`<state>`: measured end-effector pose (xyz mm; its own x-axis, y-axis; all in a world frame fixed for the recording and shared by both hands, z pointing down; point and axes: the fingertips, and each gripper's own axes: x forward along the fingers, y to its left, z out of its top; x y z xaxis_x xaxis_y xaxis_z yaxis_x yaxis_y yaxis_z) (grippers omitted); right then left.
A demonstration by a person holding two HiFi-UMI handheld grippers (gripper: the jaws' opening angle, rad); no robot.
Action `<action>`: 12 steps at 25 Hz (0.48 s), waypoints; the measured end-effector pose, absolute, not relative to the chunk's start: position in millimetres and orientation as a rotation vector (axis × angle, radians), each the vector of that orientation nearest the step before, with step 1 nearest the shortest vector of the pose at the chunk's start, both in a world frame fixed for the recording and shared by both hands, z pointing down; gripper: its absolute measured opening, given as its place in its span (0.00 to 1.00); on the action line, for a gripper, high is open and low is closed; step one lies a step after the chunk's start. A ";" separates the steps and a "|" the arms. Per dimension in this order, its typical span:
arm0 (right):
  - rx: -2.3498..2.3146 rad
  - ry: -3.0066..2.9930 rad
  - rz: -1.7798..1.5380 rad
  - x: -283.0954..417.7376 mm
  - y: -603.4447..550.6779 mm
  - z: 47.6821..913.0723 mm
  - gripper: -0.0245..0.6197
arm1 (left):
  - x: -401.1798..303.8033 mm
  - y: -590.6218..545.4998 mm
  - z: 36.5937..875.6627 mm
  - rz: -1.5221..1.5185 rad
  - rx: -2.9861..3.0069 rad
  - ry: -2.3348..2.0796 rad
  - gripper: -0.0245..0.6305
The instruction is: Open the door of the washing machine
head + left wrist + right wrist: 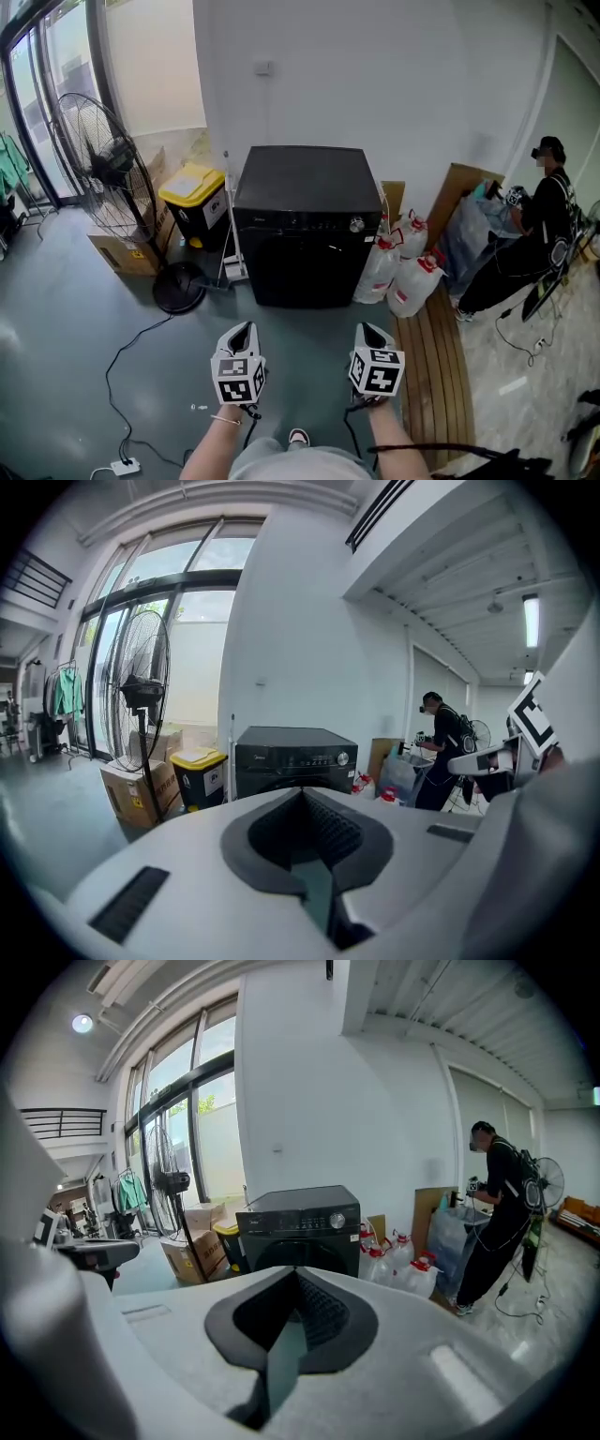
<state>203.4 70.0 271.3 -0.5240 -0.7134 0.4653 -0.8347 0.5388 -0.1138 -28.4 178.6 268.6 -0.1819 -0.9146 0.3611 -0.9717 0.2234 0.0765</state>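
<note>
Washing machine (305, 230) set against the wall, door shut, well apart from left gripper (246, 330) and right gripper (367, 330), both clamped empty, water jugs (405, 272) beside its right, pedestal fan (103, 169) at left, floor cable (108, 375) shown only in head view.

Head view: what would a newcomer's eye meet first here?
The black washing machine stands in the middle against the white wall, its door shut. A tall standing fan stands to its left, white jugs to its right. Below, the left tongs and right tongs are shut, empty.
</note>
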 end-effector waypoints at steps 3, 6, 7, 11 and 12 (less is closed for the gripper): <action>1.263 -2.420 0.477 202.2 54.1 275.8 0.05 | -29.0 163.8 271.6 0.245 1.749 -2.177 0.04; 1.263 -2.414 0.499 199.9 41.9 278.5 0.05 | -30.2 153.0 274.0 0.261 1.742 -2.167 0.04; 1.265 -2.409 0.505 199.0 38.1 280.1 0.05 | -31.1 149.7 275.3 0.264 1.740 -2.163 0.04; 1.264 -2.390 0.533 187.8 21.5 290.8 0.05 | -41.7 133.1 280.7 0.270 1.741 -2.157 0.04; 1.262 -2.386 0.539 184.5 18.0 293.9 0.05 | -45.0 128.9 283.3 0.276 1.742 -2.153 0.04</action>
<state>184.5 18.0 293.9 -0.5204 -0.6912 0.5014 -0.8396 0.5213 -0.1527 -45.0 128.9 283.3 -0.1778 -0.9027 0.3919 -0.9723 0.2224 0.0713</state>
